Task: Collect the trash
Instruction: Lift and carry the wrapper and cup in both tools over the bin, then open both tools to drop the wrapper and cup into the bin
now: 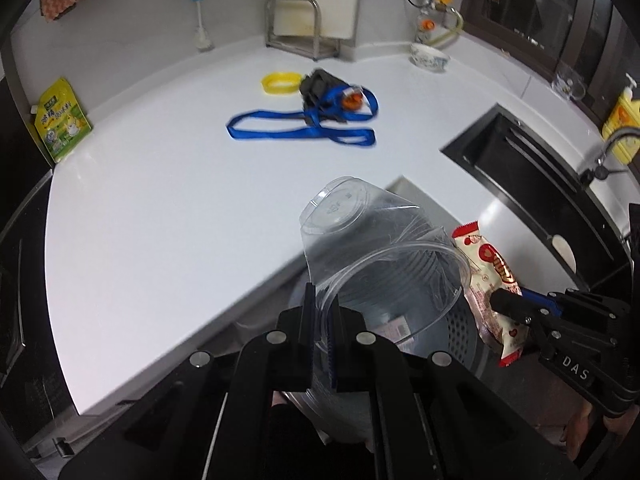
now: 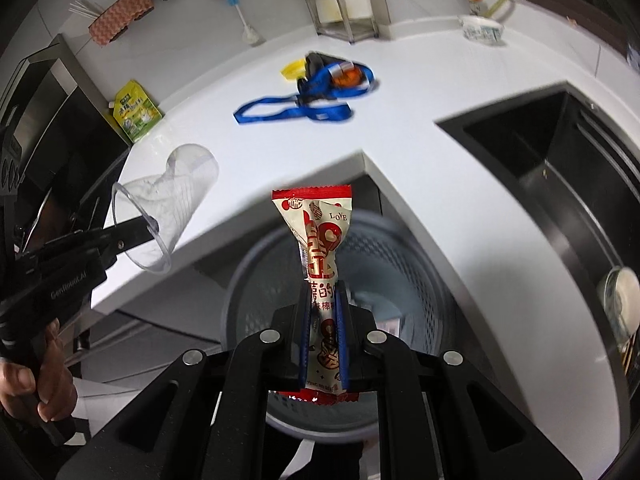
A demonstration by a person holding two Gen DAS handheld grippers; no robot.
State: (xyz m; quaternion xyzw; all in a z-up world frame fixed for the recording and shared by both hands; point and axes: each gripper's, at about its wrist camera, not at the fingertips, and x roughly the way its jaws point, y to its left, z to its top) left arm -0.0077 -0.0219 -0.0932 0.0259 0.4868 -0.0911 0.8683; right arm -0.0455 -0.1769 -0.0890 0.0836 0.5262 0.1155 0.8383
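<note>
My left gripper point(image 1: 323, 322) is shut on the rim of a crushed clear plastic cup point(image 1: 360, 240), held over a grey mesh trash bin point(image 1: 460, 328) below the counter edge. The cup also shows in the right wrist view point(image 2: 176, 196), with the left gripper point(image 2: 149, 224) on its rim. My right gripper point(image 2: 324, 320) is shut on a red and white snack wrapper point(image 2: 324, 232), held upright above the bin point(image 2: 400, 264). The wrapper also shows in the left wrist view point(image 1: 486, 276), held by the right gripper point(image 1: 504, 300).
On the white counter point(image 1: 160, 200) lie a blue lanyard with a dark bundle point(image 1: 316, 116), a yellow ring lid point(image 1: 280, 82), a green pouch point(image 1: 62, 120) and a patterned bowl point(image 1: 429, 57). A black sink point(image 2: 552, 168) is at the right. A metal rack point(image 1: 298, 24) stands at the back.
</note>
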